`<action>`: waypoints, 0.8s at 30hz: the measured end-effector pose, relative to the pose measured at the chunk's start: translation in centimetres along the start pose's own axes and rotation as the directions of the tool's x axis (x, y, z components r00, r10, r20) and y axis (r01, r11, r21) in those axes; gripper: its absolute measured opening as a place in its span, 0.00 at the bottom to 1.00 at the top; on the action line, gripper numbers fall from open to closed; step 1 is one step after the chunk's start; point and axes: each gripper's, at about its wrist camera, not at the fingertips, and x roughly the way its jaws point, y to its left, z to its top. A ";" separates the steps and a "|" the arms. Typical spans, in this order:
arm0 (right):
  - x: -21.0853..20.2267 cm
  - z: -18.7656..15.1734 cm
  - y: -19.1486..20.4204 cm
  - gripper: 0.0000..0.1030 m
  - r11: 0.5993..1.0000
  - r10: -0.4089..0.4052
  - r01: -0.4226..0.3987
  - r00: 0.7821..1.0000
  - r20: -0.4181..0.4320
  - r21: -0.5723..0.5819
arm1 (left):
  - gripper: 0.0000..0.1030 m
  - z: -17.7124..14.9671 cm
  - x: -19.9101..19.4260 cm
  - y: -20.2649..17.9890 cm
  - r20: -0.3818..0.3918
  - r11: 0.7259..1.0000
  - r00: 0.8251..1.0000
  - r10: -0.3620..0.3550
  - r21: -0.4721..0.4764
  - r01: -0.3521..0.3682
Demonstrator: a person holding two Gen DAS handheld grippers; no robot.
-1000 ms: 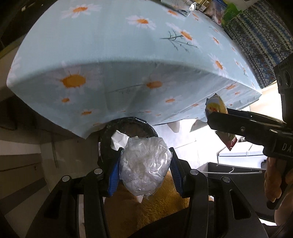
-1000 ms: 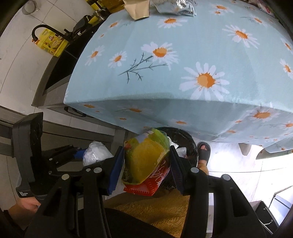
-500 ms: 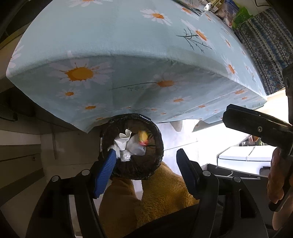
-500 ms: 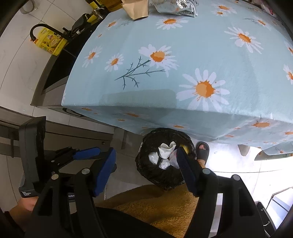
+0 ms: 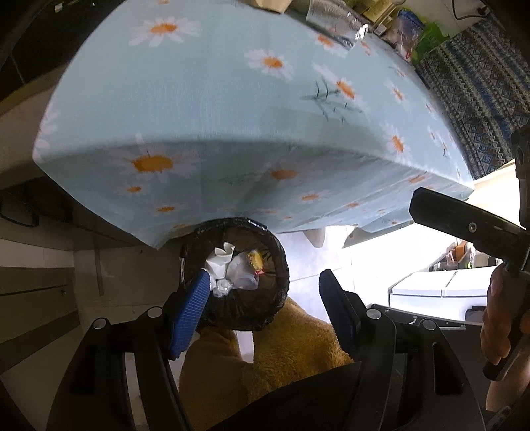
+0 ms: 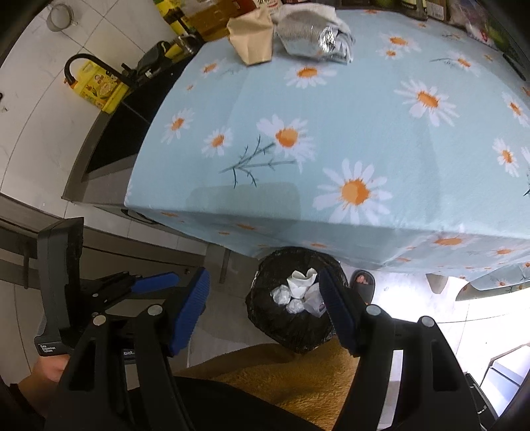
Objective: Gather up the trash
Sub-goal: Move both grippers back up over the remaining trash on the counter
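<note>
Black-lined bin (image 6: 291, 308), one, stood on the floor just under the near edge of the desk (image 6: 331, 139); contents: crumpled white paper (image 6: 299, 280), clear plastic wads (image 5: 243, 277), and a yellow wrapper (image 5: 255, 258) against the wall at about 1 o'clock.

Left tool (image 5: 261, 305): jaws stood apart, nothing between the pads, held above the bin. Right tool (image 6: 263, 306): jaws likewise apart and empty, the bin showing between its fingers.

Trash not yet collected: a tan paper bag (image 6: 251, 39) and a crumpled silver foil bag (image 6: 314, 36), touching each other at 12 o'clock on the far end of the desk, well apart from both tools.

Hazards noted, as judgement:
- Foil bag was slick and puffy; a pinch on a loose fold would likely slip or tear.
- The two bags touched, so closing on one could drag or knock the other toward the bottles (image 6: 205, 16) just beyond.
- Daisy cloth (image 5: 232, 99) hung loose over the edge; a tool raking across it could pull it and shift everything on top.
- The bin sat partly beneath the overhang, and a release made too far forward would land on the cloth or the floor.
- A sandalled foot (image 6: 362, 285) stood just beside the bin at 3 o'clock and could tip it.
</note>
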 end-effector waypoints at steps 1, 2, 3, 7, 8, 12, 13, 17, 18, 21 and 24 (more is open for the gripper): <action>-0.3 0.1 0.1 0.66 1.000 -0.001 0.001 1.000 0.009 -0.005 | 0.64 0.2 -0.2 0.0 0.003 1.000 1.000 -0.005 -0.006 0.005; -0.5 0.3 0.1 0.66 1.000 -0.004 0.004 1.000 0.017 -0.012 | 0.64 0.5 -0.5 0.0 0.007 1.000 1.000 -0.008 -0.012 0.008; -0.8 0.5 0.1 0.66 1.000 -0.010 0.010 1.000 0.026 -0.017 | 0.64 0.7 -0.8 -0.1 0.016 1.000 1.000 -0.004 -0.010 0.005; -1.9 1.5 -0.3 0.66 1.000 -0.009 0.010 0.998 0.061 -0.018 | 0.85 1.8 -2.4 -0.6 0.055 1.000 0.998 -0.015 -0.009 0.016; -2.1 1.6 -0.3 0.66 1.000 -0.008 0.009 0.998 0.069 -0.020 | 0.85 2.0 -2.7 -0.7 0.062 1.000 0.998 -0.017 -0.011 0.017; -3.2 2.9 -0.7 0.66 0.999 -0.015 0.019 0.995 0.101 -0.041 | 0.92 3.1 -4.5 -1.1 0.113 1.000 0.994 -0.006 -0.007 0.007; -3.5 3.3 -0.8 0.66 0.999 -0.016 0.020 0.994 0.110 -0.042 | 0.94 3.3 -4.7 -1.2 0.120 1.000 0.993 -0.008 -0.004 0.008; -4.5 4.9 -1.5 0.67 0.999 -0.013 0.020 0.990 0.141 -0.051 | 0.93 4.4 -5.6 -2.4 0.150 0.999 0.989 0.007 0.042 -0.014; -4.7 5.3 -1.6 0.67 0.998 -0.008 0.016 0.989 0.148 -0.053 | 0.93 4.8 -5.8 -2.6 0.160 0.999 0.987 0.013 0.047 -0.021; -5.2 6.7 -2.1 0.74 0.997 -0.021 0.033 0.986 0.166 -0.070 | 0.93 5.8 -6.3 -3.0 0.183 0.999 0.983 0.001 0.036 -0.008; -5.6 8.3 -2.9 0.81 0.996 -0.024 0.039 0.981 0.190 -0.078 | 0.93 6.7 -6.9 -3.5 0.213 0.998 0.977 0.021 0.047 -0.032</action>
